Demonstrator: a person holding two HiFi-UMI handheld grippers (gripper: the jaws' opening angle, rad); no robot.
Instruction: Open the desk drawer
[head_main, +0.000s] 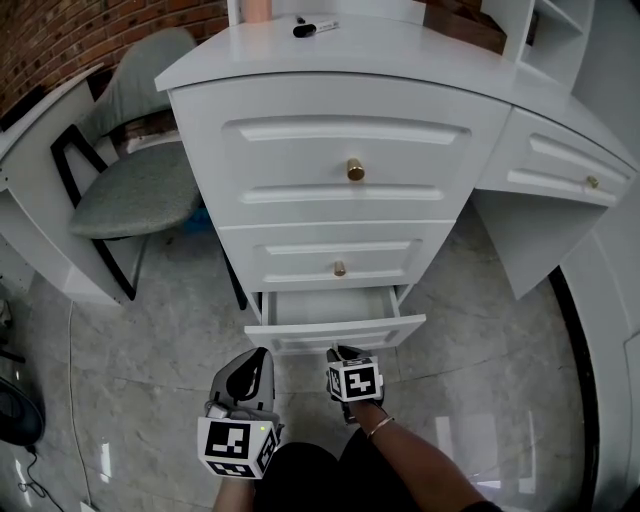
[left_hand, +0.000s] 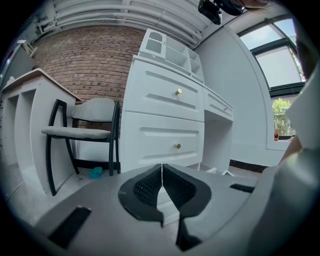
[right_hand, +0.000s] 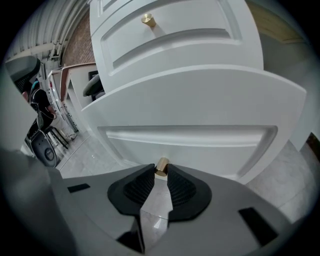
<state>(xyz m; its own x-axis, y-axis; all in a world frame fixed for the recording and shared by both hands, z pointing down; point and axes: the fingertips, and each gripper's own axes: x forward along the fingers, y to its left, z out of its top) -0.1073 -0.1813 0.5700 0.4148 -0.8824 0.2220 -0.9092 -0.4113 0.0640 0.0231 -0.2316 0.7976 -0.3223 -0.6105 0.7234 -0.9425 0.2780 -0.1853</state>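
The white bottom drawer (head_main: 300, 338) of the white panelled desk (head_main: 400, 60) is sitting partly pulled out, below two shut drawers; I am clamping its small round brass knob (right_hand: 161, 166) with my right gripper (right_hand: 161, 172); my left gripper (left_hand: 162, 169) is hovering just beside it, jaws pressed together and holding nothing, above the grey marble floor (head_main: 470, 380).
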